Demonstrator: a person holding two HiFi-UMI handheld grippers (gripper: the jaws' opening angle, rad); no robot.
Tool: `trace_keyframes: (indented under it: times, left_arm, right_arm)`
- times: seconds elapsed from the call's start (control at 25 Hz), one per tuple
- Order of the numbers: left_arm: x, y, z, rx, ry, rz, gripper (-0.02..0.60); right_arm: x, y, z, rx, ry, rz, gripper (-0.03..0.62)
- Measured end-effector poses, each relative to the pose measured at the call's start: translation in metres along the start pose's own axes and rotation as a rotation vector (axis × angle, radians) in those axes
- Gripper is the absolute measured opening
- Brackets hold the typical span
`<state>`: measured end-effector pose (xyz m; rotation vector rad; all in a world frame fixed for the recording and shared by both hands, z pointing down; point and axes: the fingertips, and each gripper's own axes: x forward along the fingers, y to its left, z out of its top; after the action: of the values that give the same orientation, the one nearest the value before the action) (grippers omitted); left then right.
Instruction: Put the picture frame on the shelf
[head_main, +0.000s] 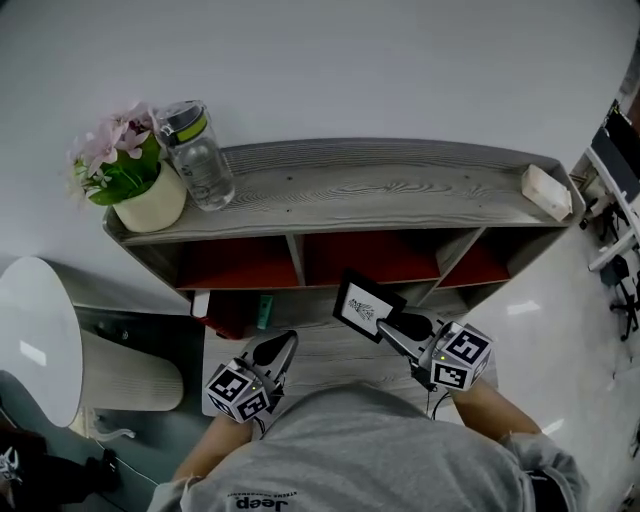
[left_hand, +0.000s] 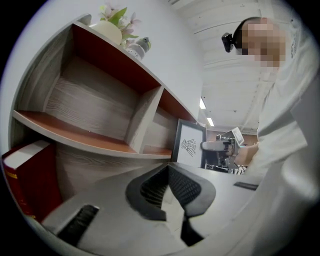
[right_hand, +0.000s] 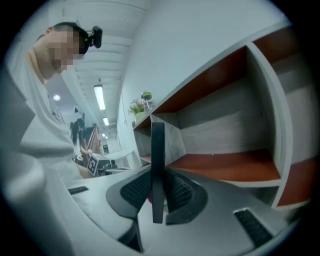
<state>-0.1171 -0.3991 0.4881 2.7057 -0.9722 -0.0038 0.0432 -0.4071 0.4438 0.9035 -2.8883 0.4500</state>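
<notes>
The black picture frame (head_main: 365, 308), with a white print in it, stands tilted in front of the shelf's (head_main: 350, 185) middle compartment. My right gripper (head_main: 393, 325) is shut on its lower right edge. In the right gripper view the frame (right_hand: 157, 165) shows edge-on, upright between the two pads (right_hand: 135, 190). My left gripper (head_main: 278, 350) hovers low on the left, jaws together with nothing in them. From the left gripper view the frame (left_hand: 189, 143) shows its front, with the right gripper (left_hand: 220, 146) on it, and the left gripper (left_hand: 168, 186) is shut.
On the shelf top stand a potted pink flower (head_main: 135, 175), a clear bottle (head_main: 198, 155) and a pale block (head_main: 547, 190) at the right end. A red book (head_main: 225, 312) lies in the lower left bay. A white round table (head_main: 35, 335) stands at the left.
</notes>
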Motion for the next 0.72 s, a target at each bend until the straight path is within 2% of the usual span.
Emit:
trace_keyframes:
  times: [0.28, 0.4, 0.72]
  left_arm:
    - [-0.007, -0.003, -0.002, 0.010, 0.009, 0.018, 0.012]
    - [-0.011, -0.002, -0.002, 0.013, 0.012, 0.012, 0.012]
    - [-0.020, 0.001, -0.006, 0.000, 0.018, 0.012, 0.012]
  right_arm:
    - [-0.011, -0.024, -0.001, 0.393, -0.138, 0.000, 0.080]
    - [-0.013, -0.034, -0.004, 0.529, -0.199, -0.004, 0.080]
    - [-0.015, -0.049, -0.014, 0.708, -0.301, -0.020, 0.080]
